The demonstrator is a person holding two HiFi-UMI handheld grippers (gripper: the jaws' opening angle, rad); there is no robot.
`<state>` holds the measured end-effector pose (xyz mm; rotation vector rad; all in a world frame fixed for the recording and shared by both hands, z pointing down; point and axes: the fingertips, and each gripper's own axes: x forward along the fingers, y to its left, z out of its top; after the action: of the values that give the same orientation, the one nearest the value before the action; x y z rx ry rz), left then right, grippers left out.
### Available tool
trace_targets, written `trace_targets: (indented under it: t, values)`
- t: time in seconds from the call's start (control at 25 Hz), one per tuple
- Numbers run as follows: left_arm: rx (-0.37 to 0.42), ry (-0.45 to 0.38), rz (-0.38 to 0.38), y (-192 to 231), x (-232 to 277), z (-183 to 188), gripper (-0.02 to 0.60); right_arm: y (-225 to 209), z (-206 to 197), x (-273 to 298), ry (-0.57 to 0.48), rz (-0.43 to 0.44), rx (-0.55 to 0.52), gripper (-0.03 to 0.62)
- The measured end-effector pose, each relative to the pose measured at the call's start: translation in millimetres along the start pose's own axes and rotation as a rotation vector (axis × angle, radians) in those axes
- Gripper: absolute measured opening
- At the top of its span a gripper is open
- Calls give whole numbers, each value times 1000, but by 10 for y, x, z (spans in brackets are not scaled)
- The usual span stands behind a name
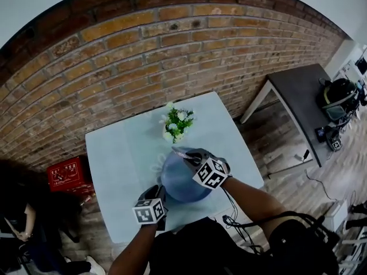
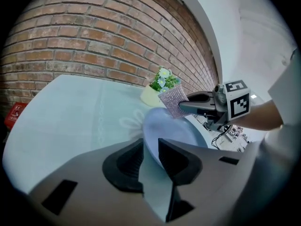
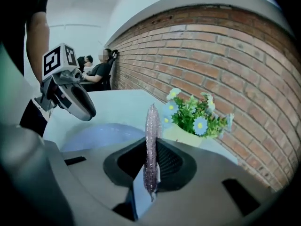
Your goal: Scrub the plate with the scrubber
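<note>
A pale blue plate [image 1: 180, 179] is held tilted above the light table [image 1: 114, 148], its near rim pinched between the jaws of my left gripper [image 2: 149, 160]. The plate [image 2: 171, 133] rises away from those jaws in the left gripper view. My right gripper [image 3: 151, 161] is shut on a flat, glittery pink scrubber [image 3: 151, 140], seen edge-on. From the left gripper view the scrubber [image 2: 173, 100] hangs just above the plate's far rim; contact cannot be told. In the head view the right gripper [image 1: 189, 155] sits over the plate's far side.
A small pot of white and blue flowers [image 1: 178, 125] stands on the table just beyond the plate, close to the brick wall [image 1: 143, 56]. A red crate [image 1: 66, 173] sits on the floor at left. A dark side table [image 1: 304, 96] is at right. People sit far off.
</note>
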<state>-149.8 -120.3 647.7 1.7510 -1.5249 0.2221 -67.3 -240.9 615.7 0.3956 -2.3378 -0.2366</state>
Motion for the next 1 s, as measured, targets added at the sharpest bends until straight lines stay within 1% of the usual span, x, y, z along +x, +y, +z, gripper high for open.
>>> trace_targets:
  t: [0.12,0.2,0.24,0.36,0.4,0.48,0.6,0.76,1.0]
  values:
    - [-27,7,57,58,29,-72,92,-6,0,112,-6,-2,-89,63]
    - [-17,23,95,98,21,-145,92,28,-28,194,-6,-3,-114,63]
    - [-17,25,103,93,33,-175,92,36,-45,215,-9,-1,-124,63]
    - [-75,1,114,96,43,-209,91,129,-61,275,-25,32,-169,63]
    - [-82,-7,119,105,38,-205,91,175,-64,302,-27,45,-186,63]
    - [-61,-12,127,95,33,-198,91,255,-66,351,-28,61,-218,63]
    - [-40,-13,123,66,28,-209,91,361,-36,427,-41,96,-204,63]
    - [-66,-27,122,51,30,-234,91,452,-48,498,-45,136,-191,64]
    - [-63,-35,126,61,28,-231,91,555,-30,557,-54,183,-179,64]
